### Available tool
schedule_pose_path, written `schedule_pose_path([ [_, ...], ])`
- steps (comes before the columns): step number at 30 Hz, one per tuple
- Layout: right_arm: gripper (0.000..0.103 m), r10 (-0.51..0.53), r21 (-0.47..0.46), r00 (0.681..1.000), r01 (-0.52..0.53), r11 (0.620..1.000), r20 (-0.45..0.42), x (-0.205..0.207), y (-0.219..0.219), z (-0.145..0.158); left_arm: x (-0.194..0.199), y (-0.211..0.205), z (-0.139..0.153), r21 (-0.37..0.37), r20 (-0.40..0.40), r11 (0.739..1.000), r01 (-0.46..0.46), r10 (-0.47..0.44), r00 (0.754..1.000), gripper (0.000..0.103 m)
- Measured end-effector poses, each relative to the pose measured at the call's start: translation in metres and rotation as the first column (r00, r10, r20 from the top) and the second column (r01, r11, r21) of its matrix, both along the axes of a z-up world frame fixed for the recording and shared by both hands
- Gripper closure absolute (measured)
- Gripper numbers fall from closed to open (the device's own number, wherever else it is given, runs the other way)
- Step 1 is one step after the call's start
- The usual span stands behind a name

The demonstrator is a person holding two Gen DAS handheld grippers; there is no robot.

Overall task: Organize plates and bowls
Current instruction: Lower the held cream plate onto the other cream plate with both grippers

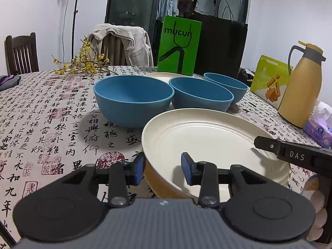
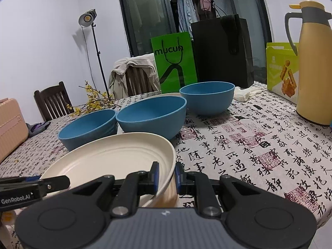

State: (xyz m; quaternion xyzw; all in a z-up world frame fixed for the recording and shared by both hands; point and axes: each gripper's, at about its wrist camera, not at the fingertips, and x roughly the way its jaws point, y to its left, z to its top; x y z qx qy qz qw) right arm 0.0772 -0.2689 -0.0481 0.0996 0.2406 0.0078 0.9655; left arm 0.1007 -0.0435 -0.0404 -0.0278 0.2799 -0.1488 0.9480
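A cream plate (image 1: 207, 137) is held tilted above the table; it also shows in the right wrist view (image 2: 116, 157). My left gripper (image 1: 162, 171) is open, with its blue pads on either side of the plate's left rim and a gap to the inner pad. My right gripper (image 2: 167, 175) is shut on the plate's right rim. Three blue bowls stand behind: a large one (image 1: 132, 99), a middle one (image 1: 200, 93) and a far one (image 1: 227, 84). A second cream plate (image 1: 164, 75) lies behind the bowls.
A yellow thermos jug (image 1: 300, 85), a green snack box (image 1: 269, 78) and a purple tissue pack (image 1: 320, 124) stand at the right. A green bag (image 1: 178, 45) and a black bag (image 1: 220, 45) stand at the back. Yellow flower twigs (image 1: 83, 64) lie at the far left.
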Motion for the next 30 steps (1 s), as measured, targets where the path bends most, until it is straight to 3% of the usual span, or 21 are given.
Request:
schedule_pose_path([
  [22,0.088,0.01,-0.089,1.0,-0.009,0.996,0.008,0.002,0.011,-0.011,0.001,-0.008,-0.01,0.067,0.025,0.997,-0.027,0.025,0.999,0.066],
  [30,0.088,0.022,-0.163,0.999,-0.017,0.986,0.027,-0.001,0.019,-0.014,0.001,-0.012,-0.014,0.106,0.038,0.994,-0.039,0.035,0.999,0.066],
])
